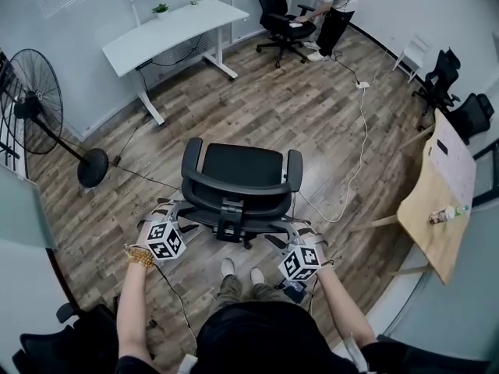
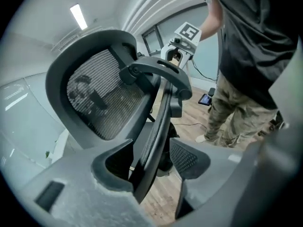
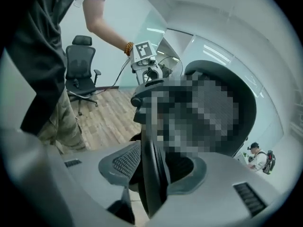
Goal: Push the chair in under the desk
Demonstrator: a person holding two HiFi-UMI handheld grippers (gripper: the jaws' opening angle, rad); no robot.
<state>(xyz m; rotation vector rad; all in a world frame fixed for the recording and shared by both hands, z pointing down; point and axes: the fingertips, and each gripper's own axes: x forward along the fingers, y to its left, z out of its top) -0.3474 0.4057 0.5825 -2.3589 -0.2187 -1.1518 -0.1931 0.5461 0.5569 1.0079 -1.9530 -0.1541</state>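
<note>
While the chair (image 1: 242, 179) stands out on the open wooden floor (image 1: 265, 107), well apart from the white counter (image 1: 179, 23) by the far wall, the task looks to be at its very start. The person stands just behind the backrest (image 1: 234, 199), one tool at each of its sides. The left hand-held gripper (image 2: 150, 162) has its jaws spread wide astride the backrest's left rim, with floor showing between the rim and one jaw, so it grips nothing. The right hand-held gripper (image 3: 154, 167) straddles the opposite rim more closely. One pad lies against the rim, but whether the jaws pinch it cannot be told. The seat faces away from the person, roughly toward the counter. What seems left is nearly everything: take a firm hold or brace on the backrest, roll the chair across the floor, and slide its seat beneath the counter top.
</note>
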